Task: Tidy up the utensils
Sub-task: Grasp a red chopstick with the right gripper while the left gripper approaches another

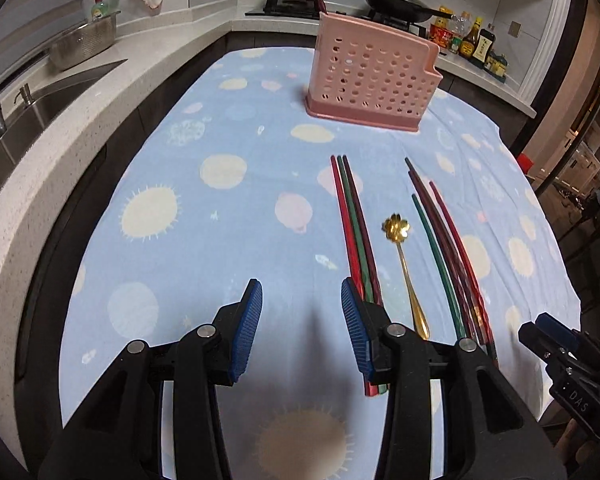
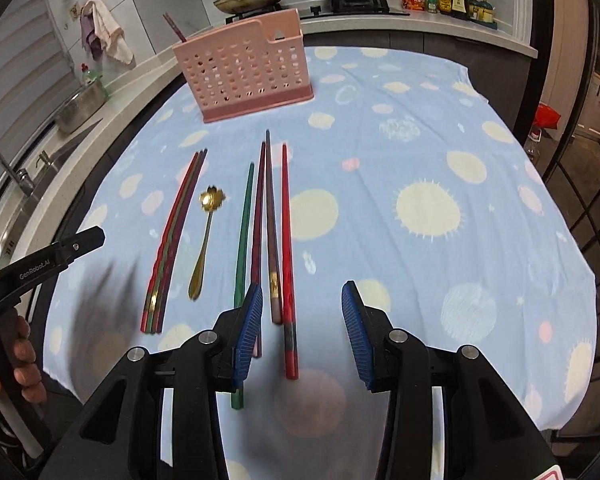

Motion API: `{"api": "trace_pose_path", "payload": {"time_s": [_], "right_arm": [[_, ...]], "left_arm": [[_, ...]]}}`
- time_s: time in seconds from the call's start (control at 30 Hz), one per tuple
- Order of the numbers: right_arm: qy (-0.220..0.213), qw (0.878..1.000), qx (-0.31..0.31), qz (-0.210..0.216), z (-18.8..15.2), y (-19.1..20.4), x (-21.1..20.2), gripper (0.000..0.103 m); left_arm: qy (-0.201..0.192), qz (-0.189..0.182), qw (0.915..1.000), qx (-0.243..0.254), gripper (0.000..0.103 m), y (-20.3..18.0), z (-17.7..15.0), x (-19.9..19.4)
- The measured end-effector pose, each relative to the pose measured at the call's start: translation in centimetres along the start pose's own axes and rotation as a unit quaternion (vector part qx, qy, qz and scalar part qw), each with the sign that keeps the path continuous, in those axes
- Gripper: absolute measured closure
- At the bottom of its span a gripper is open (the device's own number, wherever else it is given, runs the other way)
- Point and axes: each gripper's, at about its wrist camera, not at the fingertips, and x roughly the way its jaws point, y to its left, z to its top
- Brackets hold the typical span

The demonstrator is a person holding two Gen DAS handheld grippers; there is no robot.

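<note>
I am over a kitchen table draped in a pale blue cloth (image 1: 220, 128) printed with suns and dots, with the counter, sink and stove wrapping round behind it.

My left gripper (image 1: 302, 320) hangs just above the cloth with its blue pads spread wide and nothing between them. At its 1 o'clock, partly under the right finger, lies a tight bundle of three chopsticks (image 1: 356, 228), red, green and dark maroon, long axis running from me toward 12 o'clock, thin tips pointing away. Just right of them is the gold spoon (image 1: 404, 260), flower-shaped bowl at the far end, handle toward me, parallel to the sticks.

My right gripper (image 2: 302, 320) is likewise released, jaws apart and empty, low over the near ends of the second group of chopsticks (image 2: 274, 220): green, maroon, greyish and red, four as far as I can tell. They lie side by side, slightly fanned, tips toward 12 o'clock and butt ends under and between my fingers; whether the pads touch them I cannot tell. In this view the left gripper's black body shows at 9 o'clock, a hand (image 2: 4, 364) round its handle.

Further out, at 12 o'clock, the pink perforated holder (image 2: 244, 76) stands upright on the cloth, well apart from everything lying flat, with one dark stick (image 2: 175, 27) leaning out of its top corner.
</note>
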Motion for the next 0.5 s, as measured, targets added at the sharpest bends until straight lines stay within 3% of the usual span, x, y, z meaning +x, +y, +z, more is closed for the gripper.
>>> {"api": "trace_pose_path", "payload": {"time_s": [0.23,0.5], "right_arm": [[0.009,1.000,-0.009,-0.002,-1.3,0.4,0.7,0.068],[0.024,1.000,-0.018,0.001,-1.7,0.7,1.7,0.078]], "left_arm": [[0.020,-0.007,0.9997,0.013,0.064,-0.9,-2.7,0.5],[0.028,-0.012,0.9992,0.024,0.064,-1.8,-3.4,0.8]]}}
